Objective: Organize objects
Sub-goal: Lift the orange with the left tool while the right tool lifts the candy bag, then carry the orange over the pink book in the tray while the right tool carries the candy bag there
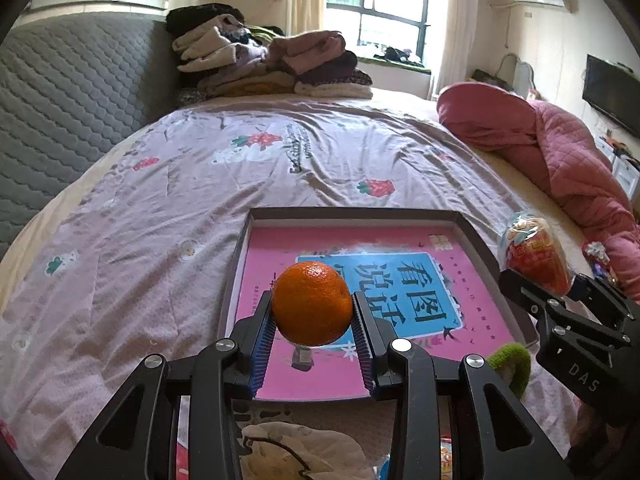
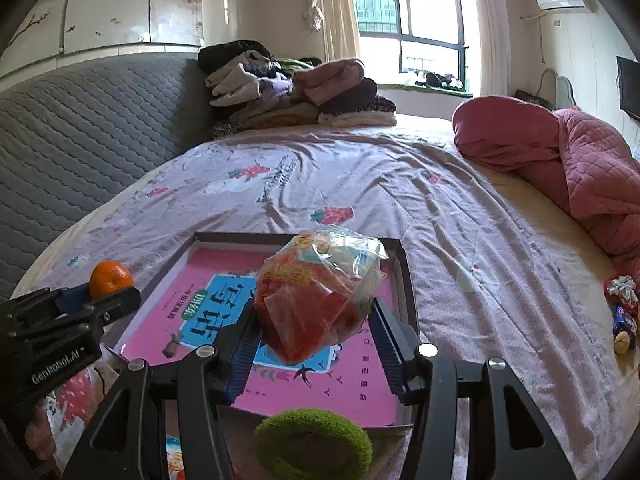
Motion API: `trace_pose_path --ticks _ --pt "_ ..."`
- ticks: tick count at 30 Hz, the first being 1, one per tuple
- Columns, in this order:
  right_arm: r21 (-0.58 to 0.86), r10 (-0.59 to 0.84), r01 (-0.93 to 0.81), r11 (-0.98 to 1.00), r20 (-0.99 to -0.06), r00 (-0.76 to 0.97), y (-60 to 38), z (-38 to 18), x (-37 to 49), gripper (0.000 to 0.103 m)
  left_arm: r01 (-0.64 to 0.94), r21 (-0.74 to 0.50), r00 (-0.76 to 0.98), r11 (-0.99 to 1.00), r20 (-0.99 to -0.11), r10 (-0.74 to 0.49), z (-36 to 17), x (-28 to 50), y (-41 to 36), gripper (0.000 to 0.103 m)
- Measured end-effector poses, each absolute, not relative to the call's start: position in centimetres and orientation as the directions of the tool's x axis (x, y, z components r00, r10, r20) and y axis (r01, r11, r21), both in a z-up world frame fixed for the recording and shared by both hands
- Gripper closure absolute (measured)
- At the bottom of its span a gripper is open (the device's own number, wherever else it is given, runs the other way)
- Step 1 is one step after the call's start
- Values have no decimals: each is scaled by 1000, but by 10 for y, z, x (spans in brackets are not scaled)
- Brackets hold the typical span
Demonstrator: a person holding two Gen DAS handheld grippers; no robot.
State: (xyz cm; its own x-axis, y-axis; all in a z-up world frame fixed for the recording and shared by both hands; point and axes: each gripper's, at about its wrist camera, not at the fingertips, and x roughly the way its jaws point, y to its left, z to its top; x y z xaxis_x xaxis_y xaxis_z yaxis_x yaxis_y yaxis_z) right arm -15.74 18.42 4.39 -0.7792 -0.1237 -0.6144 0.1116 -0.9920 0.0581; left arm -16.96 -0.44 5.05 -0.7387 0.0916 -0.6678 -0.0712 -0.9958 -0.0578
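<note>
- We found the left gripper clamped on an orange, its blue ribbed pads pressing the fruit from both sides, the fruit held up over the near part of the tray.
- We found the right gripper closed on a snack packet in clear wrap with red and orange print; the packet bulged above the jaws, and its print was too crumpled for us to read.
- The right gripper body, seen from the left wrist camera, bore the letters "DAS"; the left gripper body, seen from the right wrist camera, bore "GenRobot.AI".
- Both held items hung over a shallow dark-rimmed tray lined with a pink sheet. Its blue panel carried large Chinese characters; we read "看图" from the left wrist view, the rest being partly covered.
- A green fuzzy ring lay just before the tray's near edge, beneath the right gripper.
- The tray rested on a bedspread printed with strawberries and a line of script too small for us to read.
- Small items lay at the right edge of the bed, well apart from the tray, near a pink quilt.
- Folded clothes were stacked at the far end.
</note>
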Motion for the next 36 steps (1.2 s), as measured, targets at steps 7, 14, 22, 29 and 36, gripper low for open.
trace_pose_path --ticks 7,14,22,29,36 --pt "37 -123 130 -991 -646 -753 180 32 -164 49 -78 -48 -704 -996 -705 89 35 -181 -4 65" --pt "18 -121 147 -989 -669 -733 178 26 -178 49 -74 -53 -677 -996 -731 89 26 -196 -1 65" --pt "33 -139 162 -986 -694 -706 178 17 -188 49 -92 -28 -687 -995 -722 84 31 -210 10 65" --pt "34 -140 165 -986 -710 -690 176 10 -193 49 -98 -26 -661 -995 -746 85 23 -217 12 65" --pt "26 -114 142 -990 -739 -663 181 -3 -198 49 -95 -12 -630 -995 -774 69 11 -222 11 65"
